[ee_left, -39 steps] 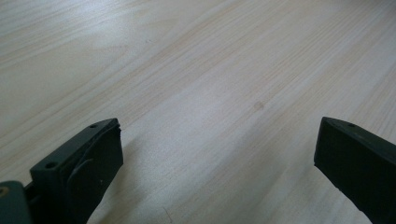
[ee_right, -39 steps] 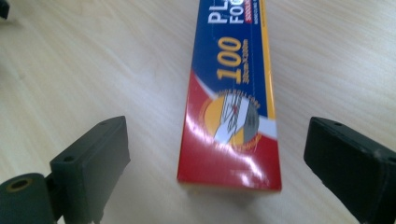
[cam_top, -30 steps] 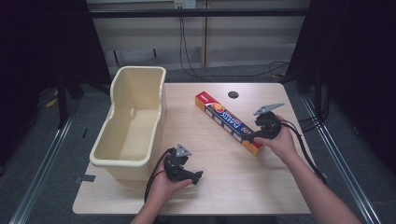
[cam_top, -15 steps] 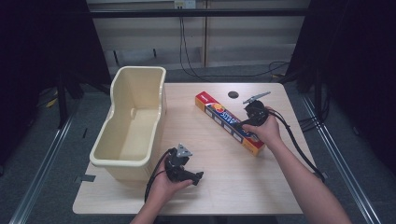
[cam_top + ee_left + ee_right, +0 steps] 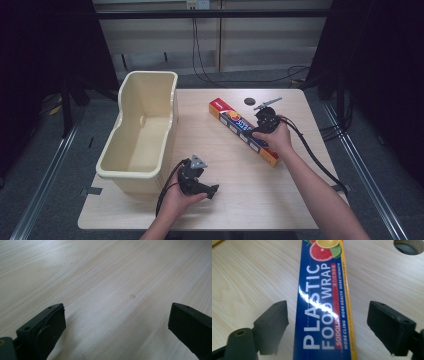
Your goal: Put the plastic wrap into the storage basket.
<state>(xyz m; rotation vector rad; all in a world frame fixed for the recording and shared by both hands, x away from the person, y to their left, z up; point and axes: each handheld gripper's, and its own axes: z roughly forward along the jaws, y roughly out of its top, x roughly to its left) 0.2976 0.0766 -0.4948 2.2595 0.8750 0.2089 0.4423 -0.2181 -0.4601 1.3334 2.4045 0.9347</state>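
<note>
Between the wide-spread jaws of the right gripper (image 5: 327, 326) lies the plastic food wrap box (image 5: 324, 302), and that's a setup for a grab: one jaw stands off each long side, neither touching the cardboard yet. From above, the right gripper (image 5: 266, 119) sits over the box (image 5: 243, 131) about midway along it, the hand (image 5: 274, 138) angled so the jaws straddle the narrow width, which looks like the sensible way to pinch something this long and slim. The box lies flat on the table (image 5: 240, 200), its long axis running straight away from the gripper, the fruit-picture end pointing ahead toward the round hole (image 5: 408, 246) in the tabletop. Over on the other side, the left gripper (image 5: 194, 176) rests low beside the cream tub (image 5: 141, 131), jaws parted over bare wood, holding nothing, apparently just parked out of the way.
</note>
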